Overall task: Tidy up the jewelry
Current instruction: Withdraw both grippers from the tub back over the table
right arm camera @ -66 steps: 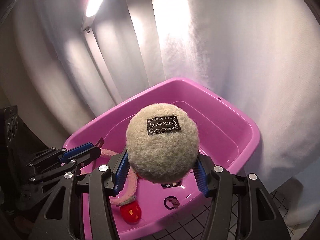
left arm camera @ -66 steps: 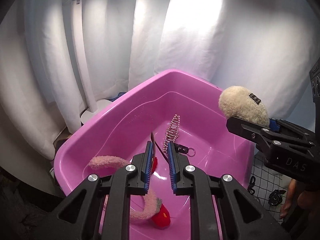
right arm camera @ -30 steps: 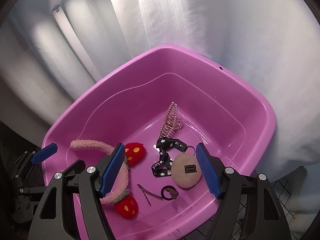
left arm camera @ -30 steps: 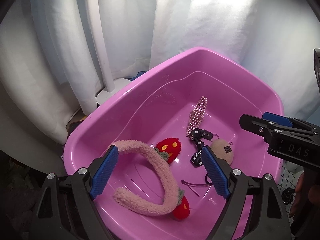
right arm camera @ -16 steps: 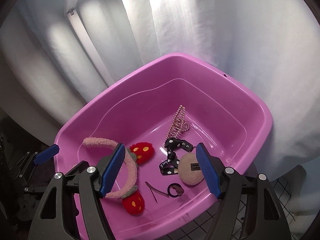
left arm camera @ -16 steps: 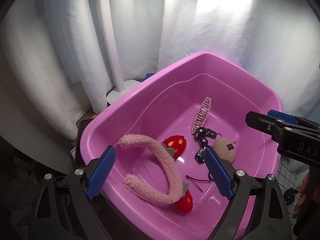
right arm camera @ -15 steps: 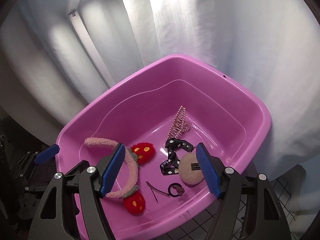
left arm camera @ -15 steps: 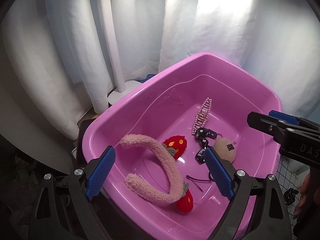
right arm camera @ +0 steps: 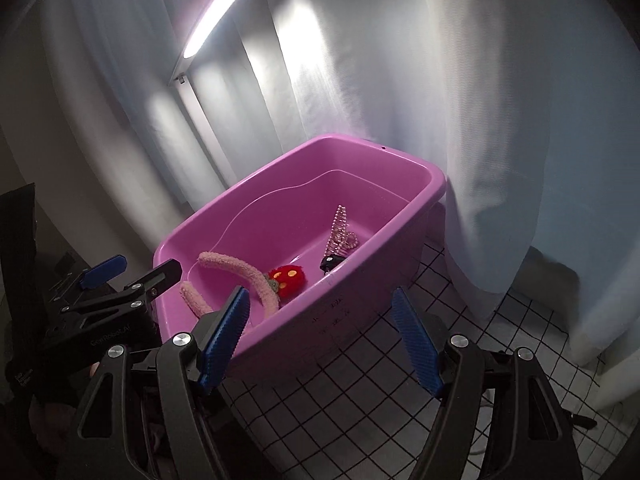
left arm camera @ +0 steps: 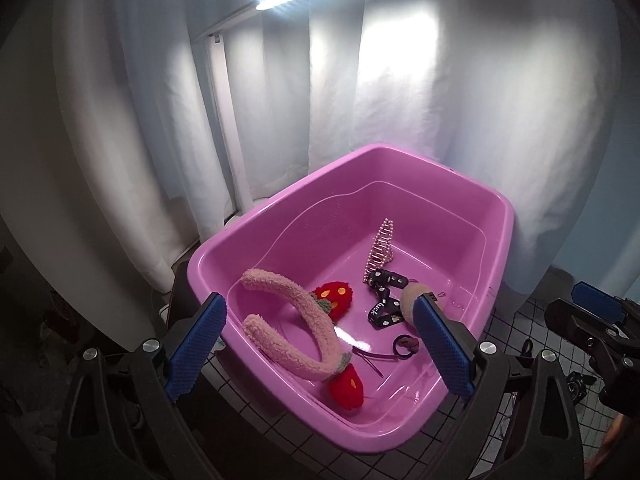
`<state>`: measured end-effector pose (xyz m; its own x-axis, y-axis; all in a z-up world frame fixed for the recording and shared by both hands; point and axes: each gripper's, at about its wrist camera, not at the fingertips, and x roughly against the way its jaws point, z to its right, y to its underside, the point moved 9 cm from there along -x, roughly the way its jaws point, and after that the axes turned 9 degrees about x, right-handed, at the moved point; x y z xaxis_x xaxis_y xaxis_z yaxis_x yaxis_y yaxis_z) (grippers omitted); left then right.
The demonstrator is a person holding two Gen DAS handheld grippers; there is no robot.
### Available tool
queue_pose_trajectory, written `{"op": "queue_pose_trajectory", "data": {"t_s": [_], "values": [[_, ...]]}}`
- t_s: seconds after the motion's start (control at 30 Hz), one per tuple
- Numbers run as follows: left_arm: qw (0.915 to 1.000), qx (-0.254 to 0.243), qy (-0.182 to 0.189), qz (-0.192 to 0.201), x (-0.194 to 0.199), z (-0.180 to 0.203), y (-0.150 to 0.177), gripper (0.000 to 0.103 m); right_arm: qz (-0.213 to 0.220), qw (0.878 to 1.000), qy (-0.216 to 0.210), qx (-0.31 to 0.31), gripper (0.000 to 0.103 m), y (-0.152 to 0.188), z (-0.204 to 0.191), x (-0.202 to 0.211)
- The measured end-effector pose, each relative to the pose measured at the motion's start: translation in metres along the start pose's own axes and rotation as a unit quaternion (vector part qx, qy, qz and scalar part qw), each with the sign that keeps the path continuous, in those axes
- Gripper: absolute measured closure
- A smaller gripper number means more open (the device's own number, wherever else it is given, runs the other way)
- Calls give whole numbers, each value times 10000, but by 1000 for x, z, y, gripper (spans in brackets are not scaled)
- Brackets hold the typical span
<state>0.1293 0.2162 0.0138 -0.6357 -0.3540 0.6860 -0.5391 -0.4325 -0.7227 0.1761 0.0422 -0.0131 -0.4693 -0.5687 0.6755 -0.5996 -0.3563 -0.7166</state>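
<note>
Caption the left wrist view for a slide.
Open left tool above a pink tub holding a fuzzy headband and pearl clip.

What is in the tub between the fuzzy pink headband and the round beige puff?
A black spotted strap lies between the headband and puff, with a red strawberry beside the headband; the left wrist view shows it.

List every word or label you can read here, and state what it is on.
"luck": on the black strap in the pink tub.
"Gen Robot.AI", as far as it can be read: on the left claw, along its body.
Faint marks on the tub's outer wall: too blurred to read.
Label on the beige puff: hidden by a finger.
</note>
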Motion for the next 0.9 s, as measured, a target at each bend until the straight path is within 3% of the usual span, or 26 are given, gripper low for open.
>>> {"op": "queue_pose_trajectory", "data": {"t_s": [0.17, 0.3, 0.43, 0.63, 0.9], "values": [[9984, -193, 539, -4, 24, 43, 27, 7, -27, 9959, 767, -472, 32, 54, 71, 54], [9950, -457, 889, -64, 36, 78, 56, 6, -78, 9850, 1386, -1024, 32, 96, 130, 97], [9905, -677, 1169, -258, 39, 111, 90, 6, -80, 9756, 1746, -1326, 32, 137, 164, 125], [9844, -933, 1329, -685, 23, 149, 155, 6, -281, 9691, 1874, -1576, 32, 196, 183, 129], [9761, -1168, 1301, -1294, -13, 178, 230, 6, -583, 9673, 1714, -1777, 32, 253, 198, 98]]}}
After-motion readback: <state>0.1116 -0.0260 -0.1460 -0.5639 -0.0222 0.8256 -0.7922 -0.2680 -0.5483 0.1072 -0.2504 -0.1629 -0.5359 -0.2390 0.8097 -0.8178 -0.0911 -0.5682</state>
